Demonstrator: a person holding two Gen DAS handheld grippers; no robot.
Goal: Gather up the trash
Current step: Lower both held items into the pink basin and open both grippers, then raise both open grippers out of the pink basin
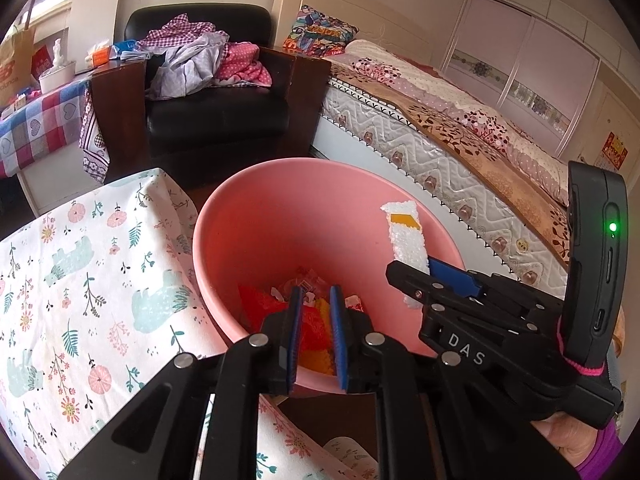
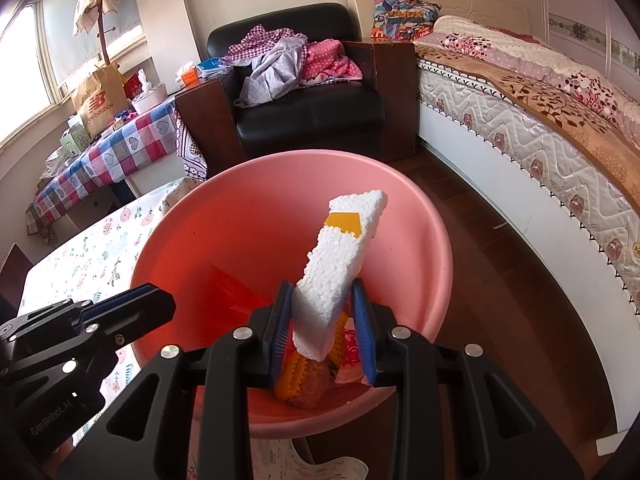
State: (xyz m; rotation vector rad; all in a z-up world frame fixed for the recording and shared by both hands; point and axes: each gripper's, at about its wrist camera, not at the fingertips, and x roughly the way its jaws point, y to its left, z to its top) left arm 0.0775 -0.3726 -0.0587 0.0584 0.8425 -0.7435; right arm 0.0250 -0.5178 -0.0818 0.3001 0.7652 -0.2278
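Note:
A pink bin (image 1: 280, 184) (image 2: 256, 216) stands beside the floral-clothed table, right under both grippers. Inside lie a red wrapper (image 1: 260, 304) (image 2: 232, 288), a yellow crinkled piece (image 2: 294, 376) and other scraps. My right gripper (image 2: 322, 285) (image 1: 416, 268) is shut on the lower end of a white foam piece (image 2: 344, 248) (image 1: 404, 232) with an orange patch; the foam tilts up over the bin's mouth. My left gripper (image 1: 318, 292) (image 2: 160, 300) hovers over the bin's left side, its blue pads a narrow gap apart with nothing between them.
The table with the floral cloth (image 1: 80, 280) runs along the bin's left. Behind it stands a black armchair (image 1: 216, 112) heaped with clothes, and a bed (image 1: 460, 140) runs along the right. A checked-cloth table (image 2: 100, 152) with bags sits by the window. Wood floor (image 2: 500, 280) lies between bin and bed.

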